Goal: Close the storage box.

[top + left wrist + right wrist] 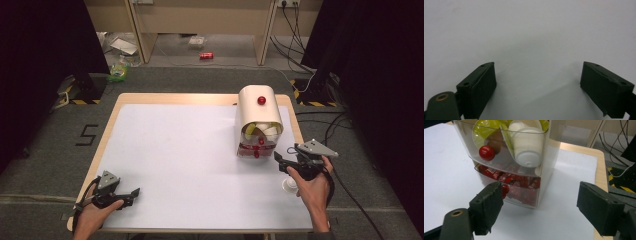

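A small cream drawer box (257, 112) with a red knob (261, 100) on top stands at the right of the white table (185, 150). Its clear upper drawer (499, 157) has a red knob (486, 153) and holds white capsules (527, 145) and green-lidded ones. The lower drawer (524, 187) holds red packets. My right gripper (540, 183) (285, 153) is open just in front of the box, with nothing between its jaws. A small white capsule (289, 185) lies on the table beside the right hand. My left gripper (537, 67) (134, 194) is open over bare table at the front left.
The table's wooden edge (295, 107) runs close behind and to the right of the box. Cables (300, 35) and a red can (206, 55) lie on the floor beyond. Dark curtains flank both sides.
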{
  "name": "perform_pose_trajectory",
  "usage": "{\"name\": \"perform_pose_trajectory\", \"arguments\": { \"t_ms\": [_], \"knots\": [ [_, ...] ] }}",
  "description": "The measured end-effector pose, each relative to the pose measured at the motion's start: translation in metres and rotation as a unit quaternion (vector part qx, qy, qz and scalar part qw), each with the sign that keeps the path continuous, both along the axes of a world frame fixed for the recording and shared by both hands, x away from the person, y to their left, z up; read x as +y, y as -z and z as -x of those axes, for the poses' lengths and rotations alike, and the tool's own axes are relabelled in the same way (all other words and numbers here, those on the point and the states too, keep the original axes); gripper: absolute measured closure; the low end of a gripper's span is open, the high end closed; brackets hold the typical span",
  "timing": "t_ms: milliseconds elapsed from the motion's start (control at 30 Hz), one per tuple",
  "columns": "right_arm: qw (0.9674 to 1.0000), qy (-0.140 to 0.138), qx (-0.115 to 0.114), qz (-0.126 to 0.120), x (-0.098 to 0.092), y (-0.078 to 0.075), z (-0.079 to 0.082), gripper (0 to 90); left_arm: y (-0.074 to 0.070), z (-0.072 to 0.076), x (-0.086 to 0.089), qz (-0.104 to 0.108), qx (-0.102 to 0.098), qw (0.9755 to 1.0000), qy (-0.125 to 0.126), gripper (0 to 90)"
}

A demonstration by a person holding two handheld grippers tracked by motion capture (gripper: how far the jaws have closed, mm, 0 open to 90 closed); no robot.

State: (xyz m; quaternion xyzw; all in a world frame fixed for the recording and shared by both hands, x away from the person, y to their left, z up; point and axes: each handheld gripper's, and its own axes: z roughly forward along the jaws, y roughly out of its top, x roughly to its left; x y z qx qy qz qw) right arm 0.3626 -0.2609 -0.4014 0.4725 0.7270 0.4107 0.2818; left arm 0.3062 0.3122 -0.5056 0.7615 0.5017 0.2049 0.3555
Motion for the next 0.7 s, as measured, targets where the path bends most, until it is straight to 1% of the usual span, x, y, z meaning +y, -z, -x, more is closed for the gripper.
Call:
{"name": "perform_pose_trajectory", "arguments": {
  "t_ms": [200,333,400,567,700],
  "knots": [
    [1.0000,-0.001,0.002,-0.004,-0.002,0.003,0.007,20.4,0.000,0.000,0.000,0.000,0.000,1.0000,0.000,12.3],
    [0.9999,-0.003,0.010,-0.006,-0.005,0.009,0.015,20.3,0.000,0.000,0.000,-0.001,0.000,1.0000,0.000,12.2],
    [0.9999,-0.003,0.014,-0.002,-0.007,0.012,0.017,20.3,0.000,0.000,0.000,0.000,0.000,1.0000,-0.001,12.2],
    [0.9998,0.004,0.021,-0.001,-0.016,0.016,0.019,20.3,0.000,0.000,0.000,-0.001,0.001,1.0000,0.000,12.2],
    [0.9997,0.007,0.022,-0.005,-0.020,0.017,0.021,20.3,0.000,0.000,0.000,0.000,0.001,1.0000,0.000,12.3]
  ]
}}
